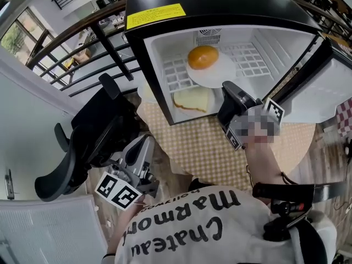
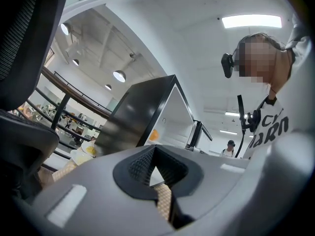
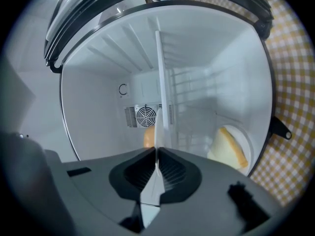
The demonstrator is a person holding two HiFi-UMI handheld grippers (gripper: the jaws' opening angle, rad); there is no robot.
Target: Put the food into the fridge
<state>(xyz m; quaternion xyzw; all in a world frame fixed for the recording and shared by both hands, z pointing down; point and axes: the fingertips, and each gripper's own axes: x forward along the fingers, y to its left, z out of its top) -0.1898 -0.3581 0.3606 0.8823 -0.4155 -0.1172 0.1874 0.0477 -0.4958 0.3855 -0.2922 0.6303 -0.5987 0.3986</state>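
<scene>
The right gripper (image 1: 227, 88) has its jaws clamped on the plate (image 1: 217, 74) carrying a bun (image 1: 203, 56), already on the fridge (image 1: 157, 59) shelf. A bread slice (image 1: 192, 99) lies below it. The left gripper (image 1: 144, 146) has its jaws closed on nothing. Letting go and shutting the door seem to be all that is left.

Clamping the rim of the plate (image 1: 215, 76) with the right tongs (image 1: 227, 91) at the end of an outstretched forearm. Holding the left tongs (image 1: 144, 146) low beside the torso, tilted upward, pressed together on nothing.

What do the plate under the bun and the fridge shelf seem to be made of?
The plate looks like smooth white ceramic or hard plastic: a thin, rigid, evenly white rim. The shelf looks like white-coated wire: an open grid of thin bars.
</scene>
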